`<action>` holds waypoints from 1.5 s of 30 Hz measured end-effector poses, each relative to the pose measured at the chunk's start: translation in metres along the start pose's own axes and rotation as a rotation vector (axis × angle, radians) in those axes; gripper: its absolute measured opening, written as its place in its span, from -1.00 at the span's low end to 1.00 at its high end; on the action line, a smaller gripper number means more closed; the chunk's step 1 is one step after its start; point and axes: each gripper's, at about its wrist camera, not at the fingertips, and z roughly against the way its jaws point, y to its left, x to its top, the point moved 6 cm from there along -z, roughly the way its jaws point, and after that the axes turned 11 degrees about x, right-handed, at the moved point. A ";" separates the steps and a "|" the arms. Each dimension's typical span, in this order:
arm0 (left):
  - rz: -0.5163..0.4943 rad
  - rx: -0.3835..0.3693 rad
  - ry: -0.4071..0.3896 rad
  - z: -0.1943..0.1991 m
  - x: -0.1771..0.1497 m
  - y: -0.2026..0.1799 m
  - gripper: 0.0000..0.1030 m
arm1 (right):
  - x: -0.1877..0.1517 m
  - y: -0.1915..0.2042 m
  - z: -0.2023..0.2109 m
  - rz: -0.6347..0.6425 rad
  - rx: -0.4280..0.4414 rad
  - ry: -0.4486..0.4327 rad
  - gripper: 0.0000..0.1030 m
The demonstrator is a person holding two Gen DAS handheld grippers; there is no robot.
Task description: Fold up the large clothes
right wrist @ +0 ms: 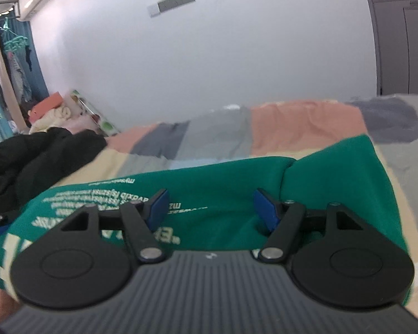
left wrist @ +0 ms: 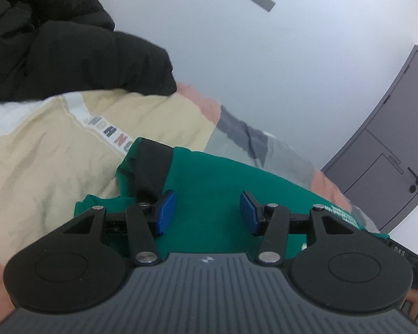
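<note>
A big bed (right wrist: 306, 122) is seen, covered by a blanket with pink, grey and cream patches. A white wall stands at the far side, and a grey door (left wrist: 390, 139) is seen to the right in the left wrist view.

A black coat (left wrist: 55, 55) is piled on the far left part of the bed. It is well apart from both tools.

The thing to be folded, a green top (right wrist: 237, 178), is laid on the near part of the bed. White writing is printed on it. A black cuff (left wrist: 153, 164) is seen at the end of one sleeve, which is bent over at the left side. A fold is also seen at the right side of the top.

The left gripper (left wrist: 207, 213) is held just over the green cloth, near the black cuff. Its jaws are apart and nothing is pinched between them. The right gripper (right wrist: 209, 208) is held over the printed part. Its jaws are wide apart too, and no cloth is squeezed.

It is judged that the folding is partly done and a new grab is being lined up. For the next move, each side of the top should be pinched at an edge, so that the cloth can be lifted and laid over itself evenly.
</note>
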 end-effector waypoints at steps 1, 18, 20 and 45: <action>-0.007 0.003 0.002 -0.005 0.000 0.000 0.10 | -0.002 -0.006 -0.008 -0.015 -0.001 0.009 0.34; -0.097 0.044 -0.059 0.040 0.004 -0.011 0.14 | 0.006 0.003 0.011 -0.034 0.000 0.008 0.36; -0.140 0.053 -0.074 0.056 -0.001 -0.017 0.16 | 0.004 0.012 0.022 -0.022 -0.010 0.024 0.37; -0.303 0.177 -0.050 0.043 -0.048 -0.030 0.24 | -0.029 0.081 0.046 0.213 -0.098 0.016 0.36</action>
